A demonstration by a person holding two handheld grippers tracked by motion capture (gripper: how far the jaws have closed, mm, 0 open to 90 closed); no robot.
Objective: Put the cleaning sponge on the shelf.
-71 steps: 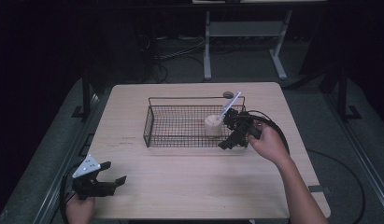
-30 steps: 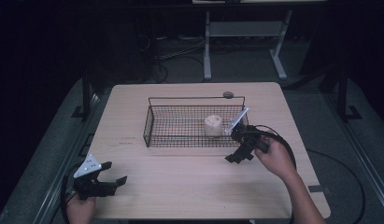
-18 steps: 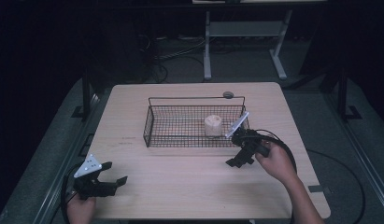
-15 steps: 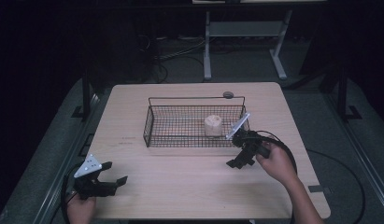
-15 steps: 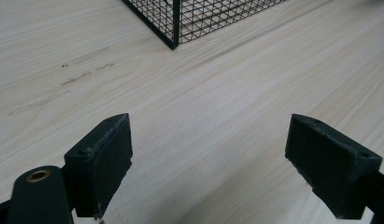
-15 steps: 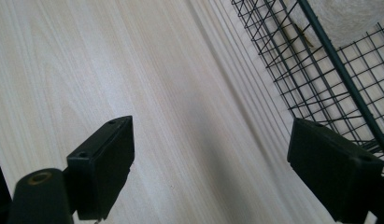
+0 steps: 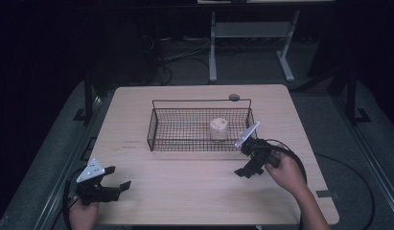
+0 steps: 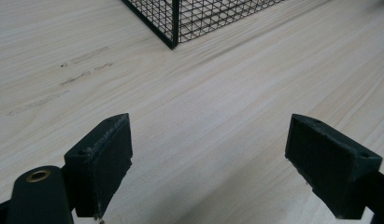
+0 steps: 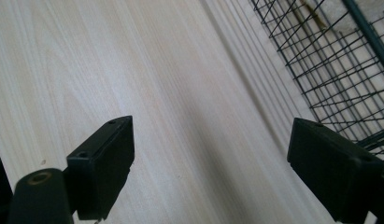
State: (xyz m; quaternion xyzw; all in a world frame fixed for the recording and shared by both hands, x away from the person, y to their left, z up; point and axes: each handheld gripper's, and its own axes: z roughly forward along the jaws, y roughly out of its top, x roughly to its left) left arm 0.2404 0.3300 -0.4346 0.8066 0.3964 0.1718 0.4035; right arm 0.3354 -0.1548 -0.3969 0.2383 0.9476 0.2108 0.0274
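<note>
Pale wood-grain bench (image 7: 185, 191), smooth and rectangular, carries a black wire-mesh basket (image 7: 185, 139) near its far middle; a small cream, lumpy cylinder-shaped object (image 7: 218, 128) sits inside the basket toward its right end. Right gripper (image 7: 246, 171), fingers (image 9: 103, 165) spread wide and empty, hovers over bare bench just outside the basket's near right corner, with the cream object apart from it behind the mesh wall. Left gripper (image 7: 119, 184), its flat matte-black block fingers (image 8: 101, 161) likewise wide apart and holding nothing, at the near left corner, well apart from basket and object.
</note>
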